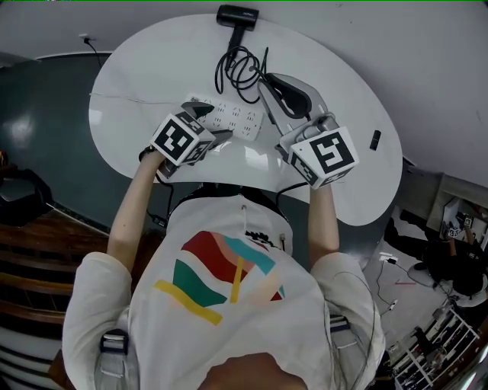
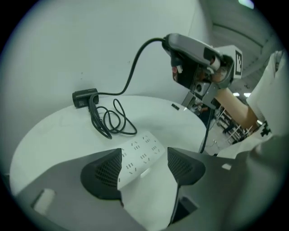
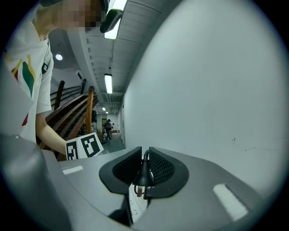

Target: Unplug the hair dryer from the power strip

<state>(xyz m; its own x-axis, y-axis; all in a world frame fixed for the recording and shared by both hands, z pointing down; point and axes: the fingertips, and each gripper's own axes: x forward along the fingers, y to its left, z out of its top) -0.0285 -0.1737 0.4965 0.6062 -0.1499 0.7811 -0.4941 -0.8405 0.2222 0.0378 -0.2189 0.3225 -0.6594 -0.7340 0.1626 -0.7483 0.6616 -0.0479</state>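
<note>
The left claw (image 2: 143, 164) sat with its jaws apart astride the near end of the power strip (image 2: 140, 155), the strip's white body lying between the two pads; whether either pad actually pressed on it could not be told. The right claw (image 3: 143, 166) hung above the strip, clamped shut on the black plug (image 3: 143, 173). One bare prong showed below the pads, with a patch of the strip's socket face visible underneath. From the plug the cord (image 2: 131, 76) ran down and away to a loose coil on the counter (image 1: 152, 61) just beyond the strip. It ended at the hair dryer (image 1: 237, 15), which lay at the counter's edge on the far side of the strip from the person. No plug showed in the sockets on the strip's visible face. By these signs the unplugging step looked all but done, with the plug judged clear of its socket and the strip steadied from the other end. The next move would likely call for carrying the plug sideways, away from the strip, and laying it on the bare counter before letting the pads part. The cord would need to stay slack so it did not drag the dryer or catch the strip, and only then should the left claw lift off the strip.
</note>
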